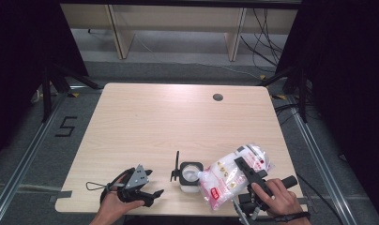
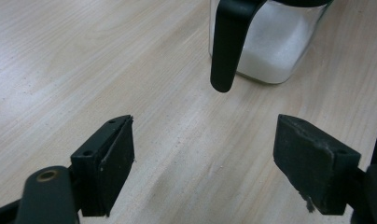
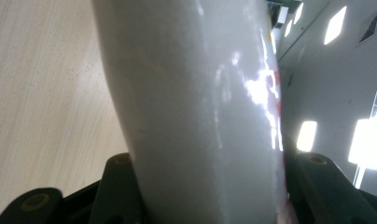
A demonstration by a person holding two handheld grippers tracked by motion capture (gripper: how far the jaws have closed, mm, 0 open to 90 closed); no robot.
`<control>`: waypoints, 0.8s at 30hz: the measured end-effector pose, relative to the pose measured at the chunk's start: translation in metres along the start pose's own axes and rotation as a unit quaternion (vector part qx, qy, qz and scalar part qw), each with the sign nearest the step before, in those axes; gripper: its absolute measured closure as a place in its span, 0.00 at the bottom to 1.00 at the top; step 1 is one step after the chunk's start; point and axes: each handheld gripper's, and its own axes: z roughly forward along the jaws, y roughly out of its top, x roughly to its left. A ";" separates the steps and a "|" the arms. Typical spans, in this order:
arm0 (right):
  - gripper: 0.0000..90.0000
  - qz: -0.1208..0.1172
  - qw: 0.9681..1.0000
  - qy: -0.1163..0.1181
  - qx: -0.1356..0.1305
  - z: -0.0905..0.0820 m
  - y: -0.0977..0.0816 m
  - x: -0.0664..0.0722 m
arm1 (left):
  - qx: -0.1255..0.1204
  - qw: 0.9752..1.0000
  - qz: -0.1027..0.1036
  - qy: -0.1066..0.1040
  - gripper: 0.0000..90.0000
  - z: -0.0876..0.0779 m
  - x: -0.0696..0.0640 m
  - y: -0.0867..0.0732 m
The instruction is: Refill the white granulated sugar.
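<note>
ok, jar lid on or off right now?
Off. The jar stands upright with its mouth open and white powder inside, and the tilted bag, clamped in the right gripper, leans toward it.

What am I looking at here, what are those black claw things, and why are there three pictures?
A person sits at a wooden table with a hand-held two-jaw gripper in each hand. The high view looks down from above; the other two come from cameras riding on the grippers. The left gripper rests low near the table's front edge, jaws open and empty, pointing at a clear jar with a black handle holding white grains. The right gripper is clamped on a plastic bag of white grains, tipped with its lower end at the jar's open top. In its own view the bag sits between the jaws.
</note>
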 end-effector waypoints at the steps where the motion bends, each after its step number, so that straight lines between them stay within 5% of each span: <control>1: 0.60 -0.001 1.000 0.000 0.001 0.000 0.000 0.000 | 0.001 1.000 -0.001 -0.001 0.22 0.000 0.000 0.000; 4: 0.60 0.016 1.000 0.001 0.002 0.000 -0.001 0.003 | 0.002 1.000 -0.001 0.000 0.22 0.000 0.000 0.000; 11: 0.60 -0.009 1.000 0.000 0.003 0.000 -0.002 -0.001 | -0.009 1.000 -0.005 0.002 0.22 0.001 -0.001 0.000; 14: 0.60 0.019 1.000 0.003 0.013 -0.002 -0.002 0.003 | -0.003 1.000 -0.006 -0.004 0.22 0.001 -0.001 0.000; 19: 0.61 -0.005 1.000 0.002 -0.001 -0.001 -0.001 -0.002 | -0.003 1.000 -0.006 -0.004 0.22 0.001 -0.001 0.000; 22: 0.61 0.024 1.000 0.005 0.007 -0.002 0.000 0.003 | 0.000 1.000 -0.001 -0.003 0.22 0.000 0.000 0.000; 24: 0.61 0.008 1.000 0.003 0.000 -0.001 0.000 0.001 | 0.001 1.000 -0.001 0.000 0.22 0.000 0.000 0.000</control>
